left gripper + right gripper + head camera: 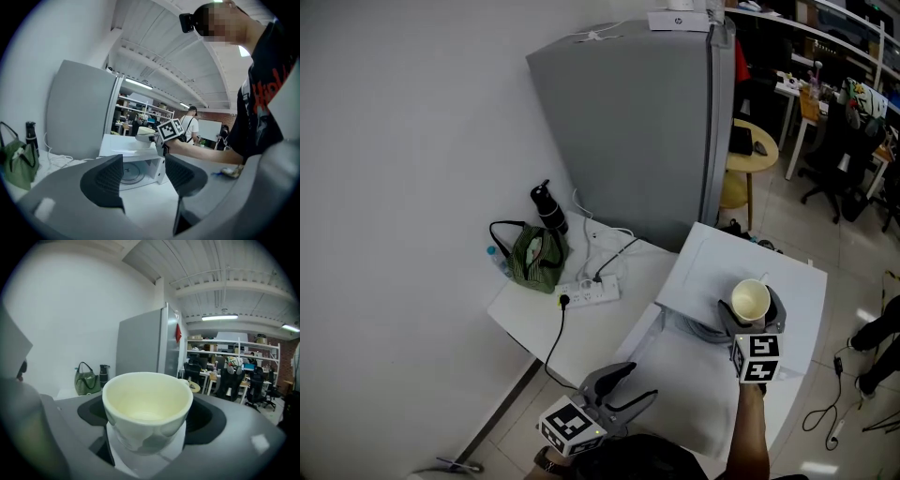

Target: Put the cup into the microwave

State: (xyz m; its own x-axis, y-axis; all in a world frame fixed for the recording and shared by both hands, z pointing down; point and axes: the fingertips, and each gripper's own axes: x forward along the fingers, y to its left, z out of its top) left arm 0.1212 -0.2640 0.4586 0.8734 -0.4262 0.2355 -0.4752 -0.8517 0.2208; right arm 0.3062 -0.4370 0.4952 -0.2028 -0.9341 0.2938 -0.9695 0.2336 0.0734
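Two grippers in play here. The right gripper [752, 317] has its jaws clamped around the cream cup [750, 300], which is upright, mouth up, right over the top of the white microwave [712, 262]. The left gripper [639, 382] hangs low in front of the microwave, jaws spread wide with nothing between them. The microwave is open and its glass turntable [127, 171] is visible. A green bag [534, 255] and a power strip [589, 292] sit on the table [581, 342], off to the left.

The base of the cup [146, 404] is hidden between the jaws; the green bag [18, 166] is cut off at the left edge.
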